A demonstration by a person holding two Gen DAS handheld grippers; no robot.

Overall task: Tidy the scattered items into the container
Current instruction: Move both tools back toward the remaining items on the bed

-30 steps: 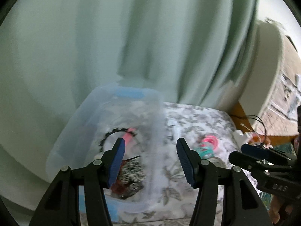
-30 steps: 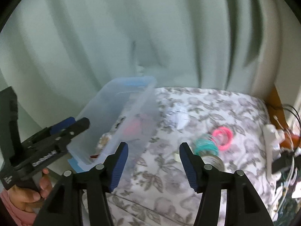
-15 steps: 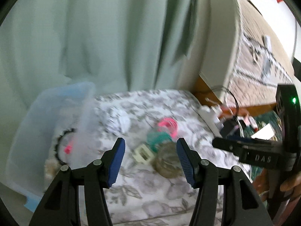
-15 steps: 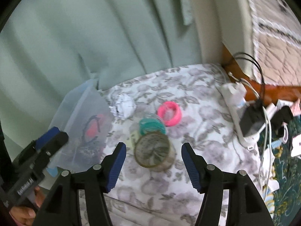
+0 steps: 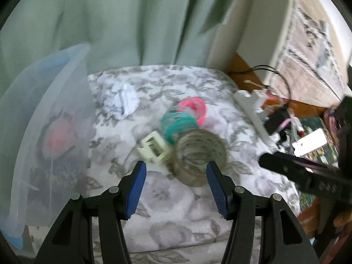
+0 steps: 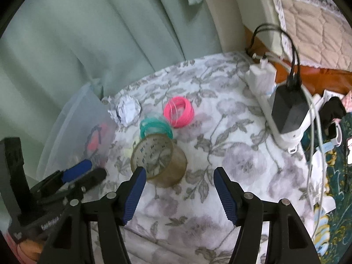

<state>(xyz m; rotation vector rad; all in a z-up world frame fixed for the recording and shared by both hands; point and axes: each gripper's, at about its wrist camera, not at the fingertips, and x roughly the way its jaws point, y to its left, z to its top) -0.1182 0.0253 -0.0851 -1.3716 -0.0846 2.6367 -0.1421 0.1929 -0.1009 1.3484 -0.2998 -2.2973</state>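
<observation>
Both tools have descended; tape roll (image 6: 158, 161) just ahead.

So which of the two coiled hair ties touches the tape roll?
The teal hair tie, pressed against the clear tape roll; the pink hair tie lies behind it, farther away.

On the floral cloth (image 6: 231, 154), four items crowd the middle: a clear tape roll (image 6: 159, 162), a teal coil (image 6: 155, 127), a pink coil (image 6: 179, 111) and a cream clip (image 5: 154, 149), each touching or just beside the next. A crumpled paper ball (image 6: 127, 110) sits toward the far left. The translucent container (image 5: 44, 132) walls off the left edge; a white power strip (image 6: 275, 101) with plugs and cables lines the right edge. Bare cloth lies open along the near edge and between the cluster and the strip. Curtains (image 6: 88, 33) close the far side.
</observation>
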